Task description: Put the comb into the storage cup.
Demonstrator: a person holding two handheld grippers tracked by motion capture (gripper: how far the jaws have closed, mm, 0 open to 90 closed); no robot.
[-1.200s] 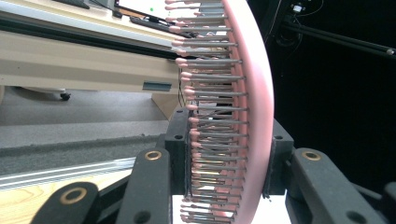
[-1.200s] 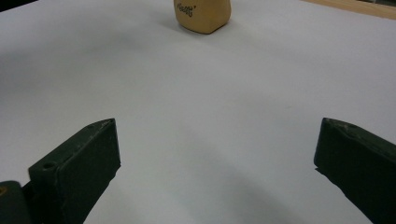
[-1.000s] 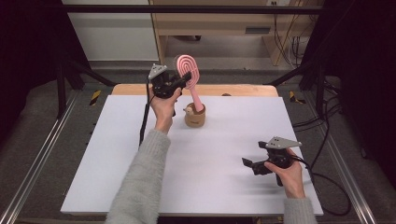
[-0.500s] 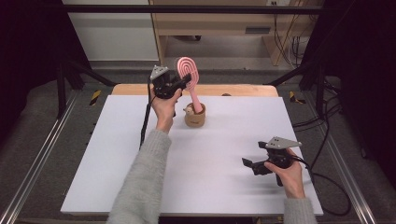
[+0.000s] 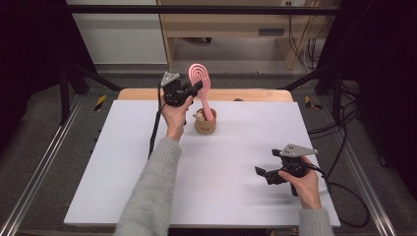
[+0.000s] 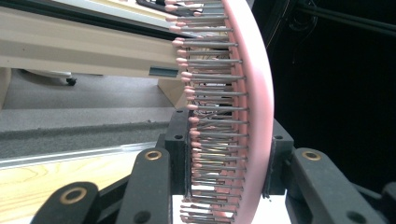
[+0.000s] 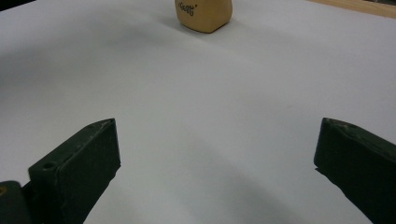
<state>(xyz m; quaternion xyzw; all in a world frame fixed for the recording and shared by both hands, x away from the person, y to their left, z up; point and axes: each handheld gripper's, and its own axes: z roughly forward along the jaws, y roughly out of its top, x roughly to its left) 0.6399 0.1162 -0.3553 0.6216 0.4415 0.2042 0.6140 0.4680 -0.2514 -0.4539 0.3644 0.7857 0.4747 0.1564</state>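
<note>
The left tool (image 5: 195,88) is clamping the pink oval bristle hairbrush (image 5: 199,78) by its head — handle slanting down into the tan round holder (image 5: 205,123); the right tool (image 5: 263,173) is gaping empty, well apart.

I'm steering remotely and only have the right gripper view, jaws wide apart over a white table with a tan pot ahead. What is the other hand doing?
Observer: The left gripper is shut on the head of a pink hairbrush, behind the tan pot.
Operator: Is the brush out of the pot?
Observer: Not yet. In the high view its handle reaches down into the pot, and the brush leans a little.
Operator: Where do the jaws grip it?
Observer: In the left gripper view one jaw is on the bristle side and the other on the smooth pink back.
Operator: And my gripper?
Observer: The right gripper is low over the white table, well apart from the pot.
</note>
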